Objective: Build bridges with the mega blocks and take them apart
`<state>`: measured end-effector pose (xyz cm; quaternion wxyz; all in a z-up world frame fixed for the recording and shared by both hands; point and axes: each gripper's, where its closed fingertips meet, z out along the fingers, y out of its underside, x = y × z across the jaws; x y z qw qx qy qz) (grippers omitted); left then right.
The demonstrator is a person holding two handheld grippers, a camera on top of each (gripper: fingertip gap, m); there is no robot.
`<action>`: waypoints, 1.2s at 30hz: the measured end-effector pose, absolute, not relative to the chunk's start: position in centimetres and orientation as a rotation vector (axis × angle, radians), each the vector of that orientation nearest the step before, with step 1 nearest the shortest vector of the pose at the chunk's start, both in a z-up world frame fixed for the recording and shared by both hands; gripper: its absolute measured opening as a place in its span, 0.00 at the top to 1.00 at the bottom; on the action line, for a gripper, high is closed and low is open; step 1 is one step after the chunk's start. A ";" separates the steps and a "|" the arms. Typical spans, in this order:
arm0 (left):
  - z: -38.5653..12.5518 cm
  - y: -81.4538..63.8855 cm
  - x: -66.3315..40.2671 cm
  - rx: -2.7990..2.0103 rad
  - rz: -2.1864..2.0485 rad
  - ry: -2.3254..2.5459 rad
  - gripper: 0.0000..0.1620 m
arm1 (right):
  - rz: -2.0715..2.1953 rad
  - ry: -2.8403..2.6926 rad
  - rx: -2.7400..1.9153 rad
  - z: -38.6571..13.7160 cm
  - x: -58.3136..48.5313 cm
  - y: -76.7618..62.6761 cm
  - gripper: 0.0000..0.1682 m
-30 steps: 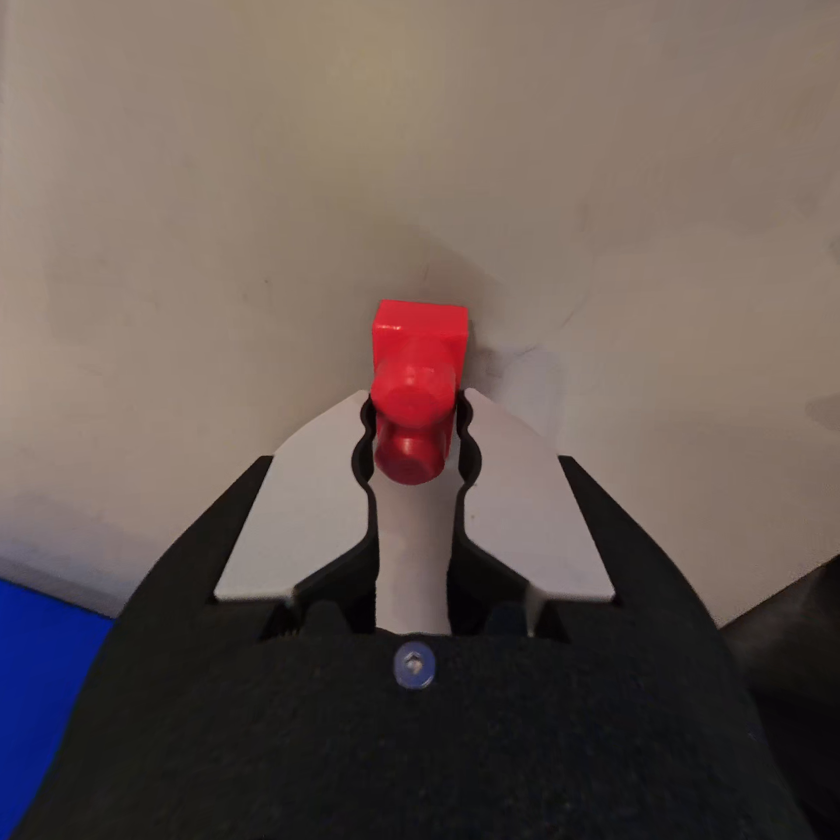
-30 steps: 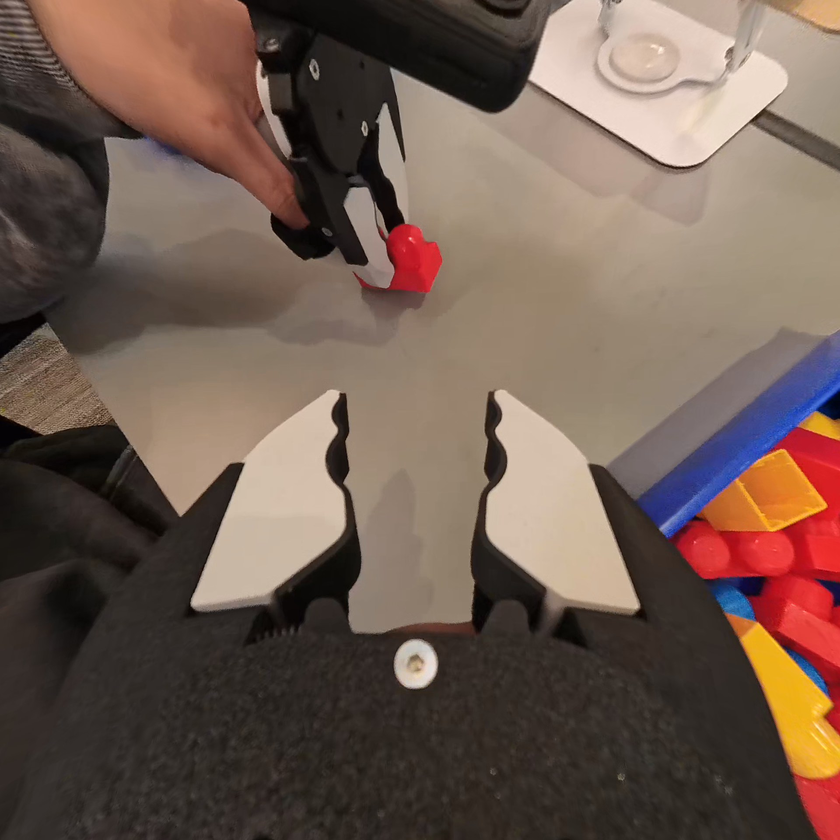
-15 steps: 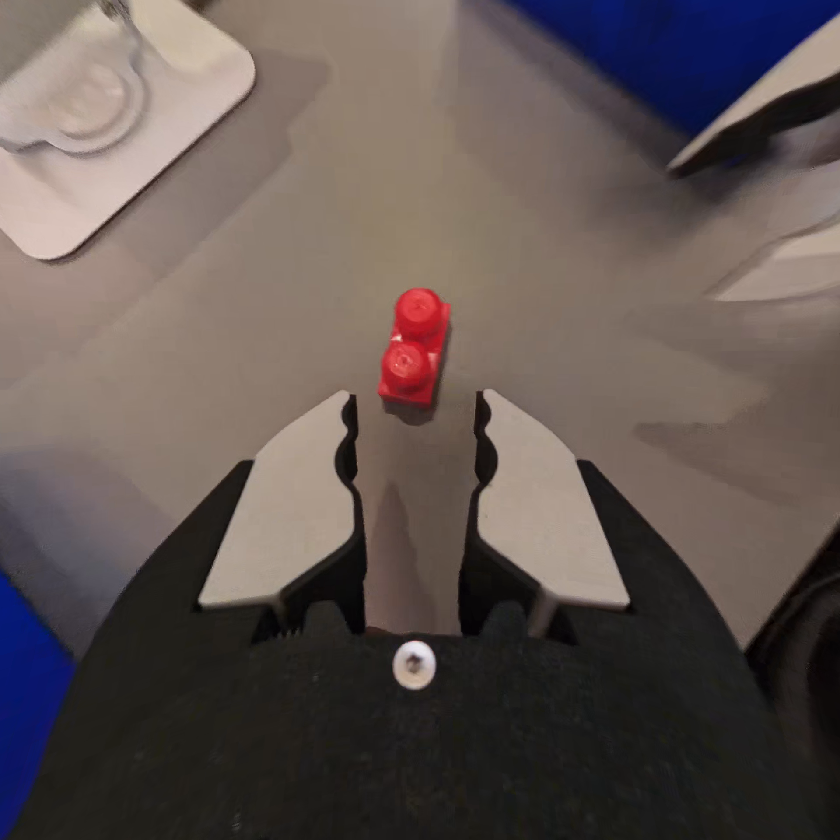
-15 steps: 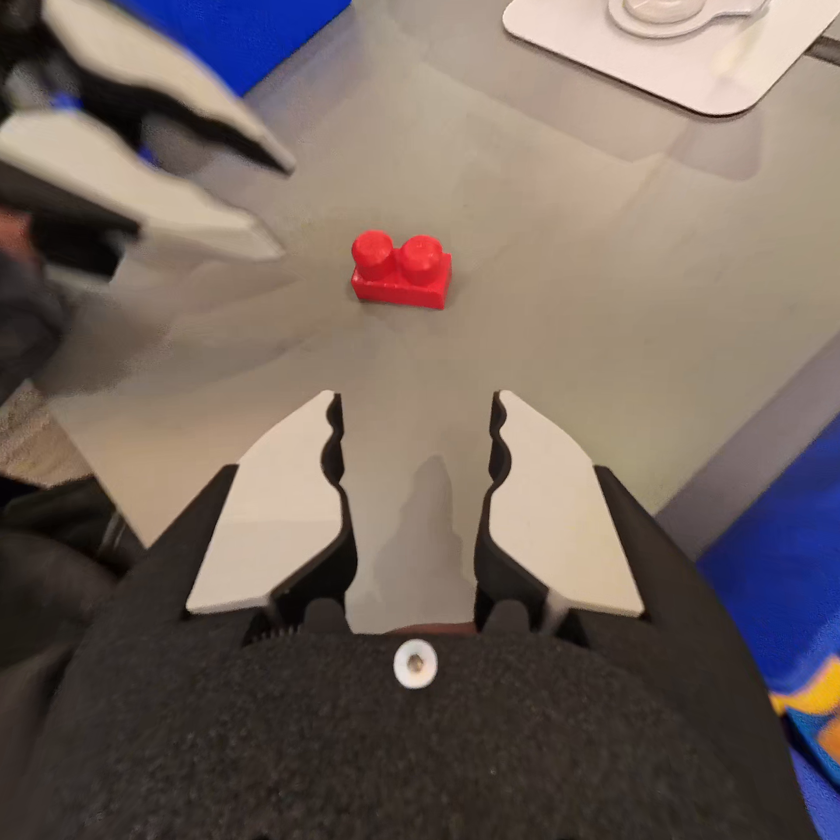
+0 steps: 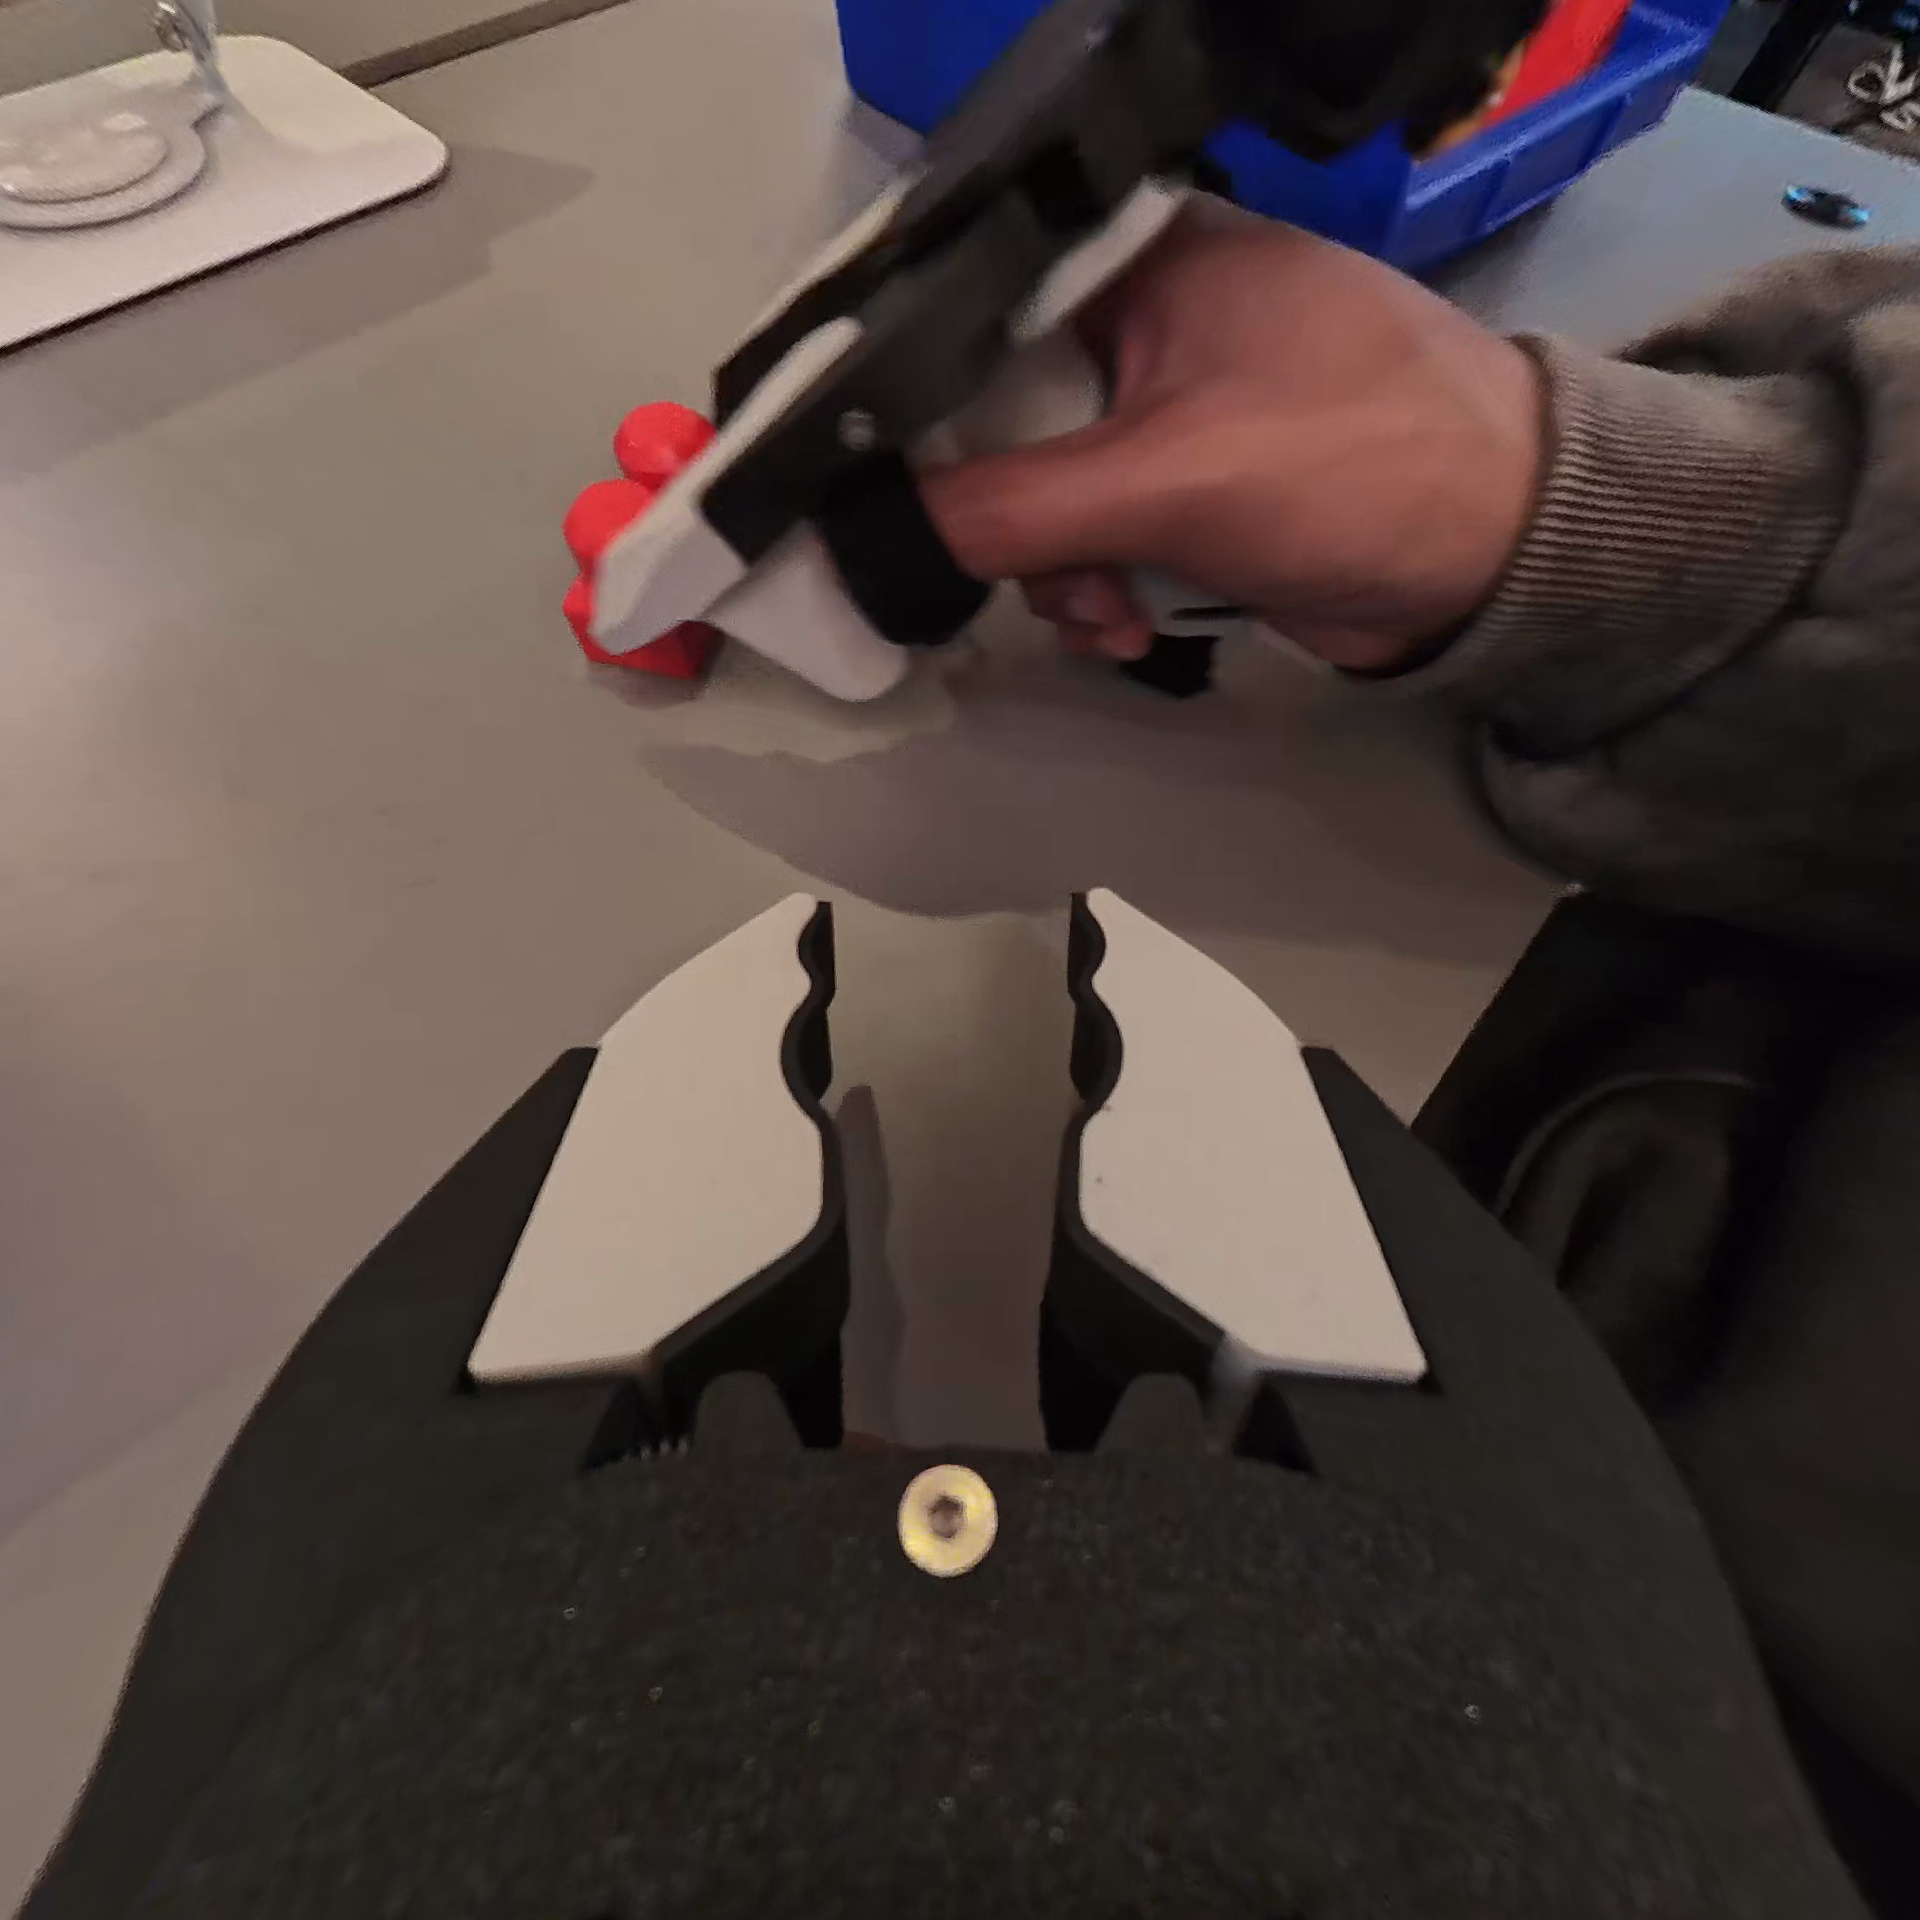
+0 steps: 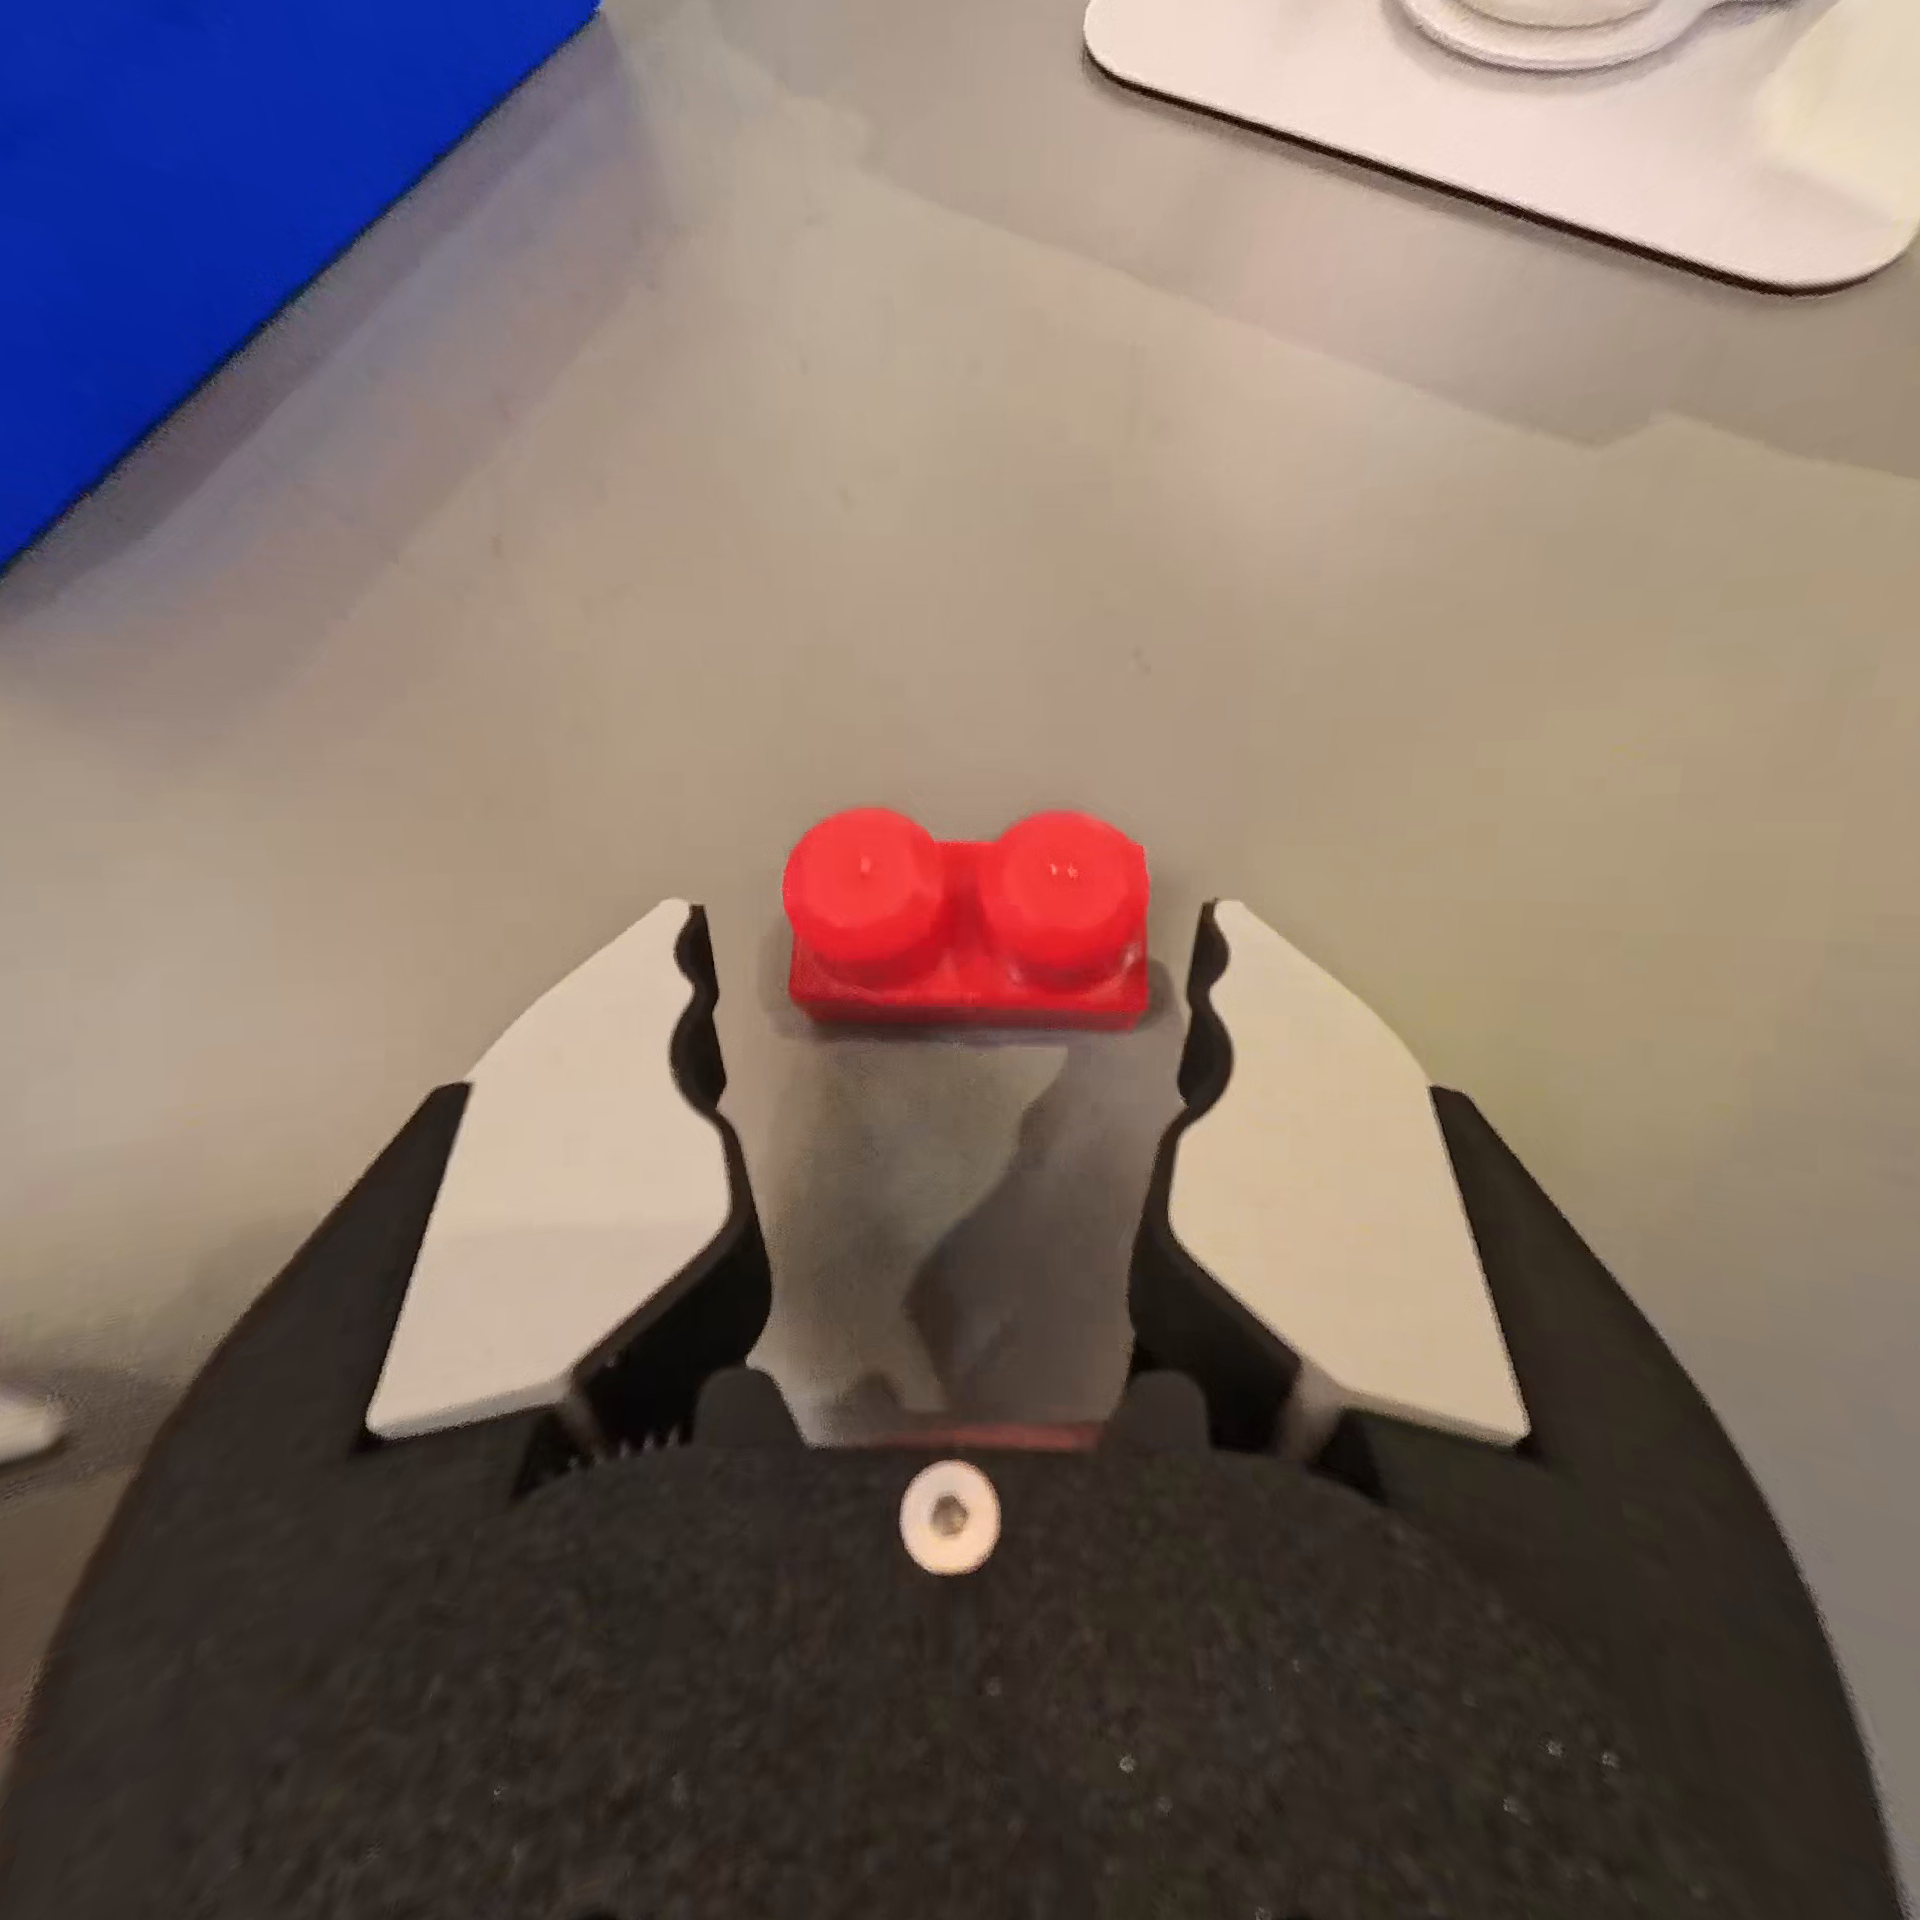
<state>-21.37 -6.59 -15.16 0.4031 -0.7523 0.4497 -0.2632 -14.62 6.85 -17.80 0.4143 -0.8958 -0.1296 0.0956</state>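
A red two-stud block (image 6: 966, 935) lies on the grey table (image 6: 1351, 623). My right gripper (image 6: 945, 914) is open, and the block sits between its fingertips with a gap on each side. The pads do not touch it. In the left wrist view the right gripper (image 5: 743, 639) is low on the table, its fingers (image 5: 665, 551) partly covering the red block (image 5: 634, 488). My left gripper (image 5: 951, 904) is open and empty, nearer than the block and clear of it.
A white mat with a clear stand (image 5: 156, 177) lies at the far left, and also shows in the right wrist view (image 6: 1558, 135). A blue bin of blocks (image 5: 1455, 177) stands behind a person's hand and grey sleeve (image 5: 1299, 447). A blue surface (image 6: 208, 208) is at the upper left.
My left gripper opened, let go of the red block on the table and drew back. My right gripper moved in and opened wider around the block.
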 end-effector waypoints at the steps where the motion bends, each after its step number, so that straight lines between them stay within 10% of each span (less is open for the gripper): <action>1: -15.4 -6.8 -21.3 -1.909 -0.665 1.151 0.74 | 0.238 -0.328 -2.279 -18.3 -14.9 7.2 0.49; 18: -16.4 -7.3 -21.0 -1.916 -0.616 1.234 0.74 | -0.051 -0.087 -1.996 -1.5 5.4 0.2 0.58; 36: -17.8 -7.0 -21.1 -1.953 -0.567 1.265 0.74 | -0.209 0.337 -2.435 -13.6 22.8 -1.9 0.57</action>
